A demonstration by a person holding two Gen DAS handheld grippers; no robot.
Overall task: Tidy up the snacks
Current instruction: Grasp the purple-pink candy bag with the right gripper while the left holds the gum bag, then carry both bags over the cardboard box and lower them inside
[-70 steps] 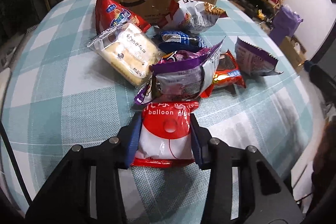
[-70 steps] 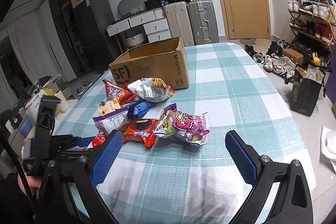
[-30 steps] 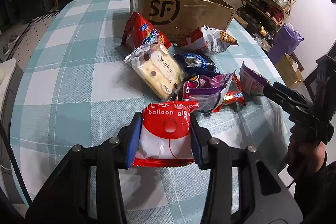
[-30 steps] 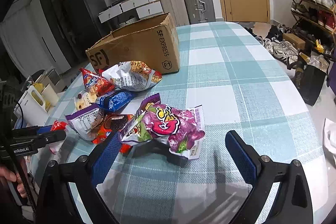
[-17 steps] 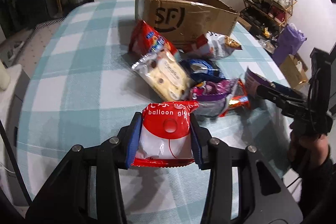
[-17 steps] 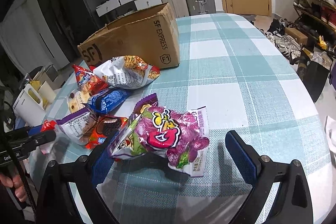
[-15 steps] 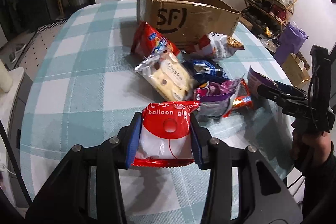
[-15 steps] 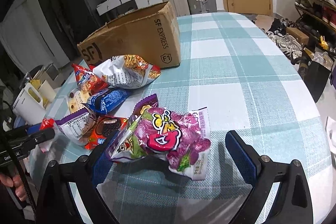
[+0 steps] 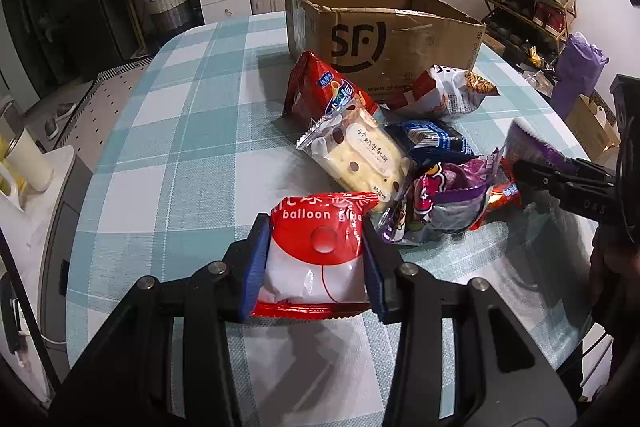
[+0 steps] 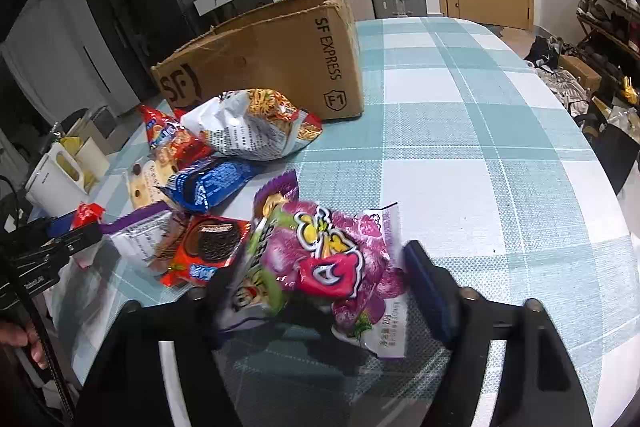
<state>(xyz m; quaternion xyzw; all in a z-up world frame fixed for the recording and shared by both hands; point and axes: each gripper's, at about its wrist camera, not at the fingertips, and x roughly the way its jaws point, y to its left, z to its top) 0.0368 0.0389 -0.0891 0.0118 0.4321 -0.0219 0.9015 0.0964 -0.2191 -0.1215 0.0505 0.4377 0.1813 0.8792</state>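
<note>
SF cardboard box (image 10: pixel 276 59) stands open at the far side of the table (image 10: pixel 480 131), stiff. Purple candy bag (image 10: pixel 328 267) lies on the table: puffy, crinkly, light, slippery film. Right gripper (image 10: pixel 320 291) is closing across its middle. Left gripper (image 9: pixel 316 263) clamps red-and-white balloon packet (image 9: pixel 318 251) by the sides: soft, small.

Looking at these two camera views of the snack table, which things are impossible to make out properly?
- Inside of the cardboard box: both views look at its outer walls, so its contents are hidden.
- Purple candy bag: right view, left part motion-blurred while the right gripper is closing around it; whether the pads press yet is unclear.
- Biscuit pack: right view, partly covered by that bag.
- Red balloon packet: left view, sides covered by the left gripper clamping it.
</note>
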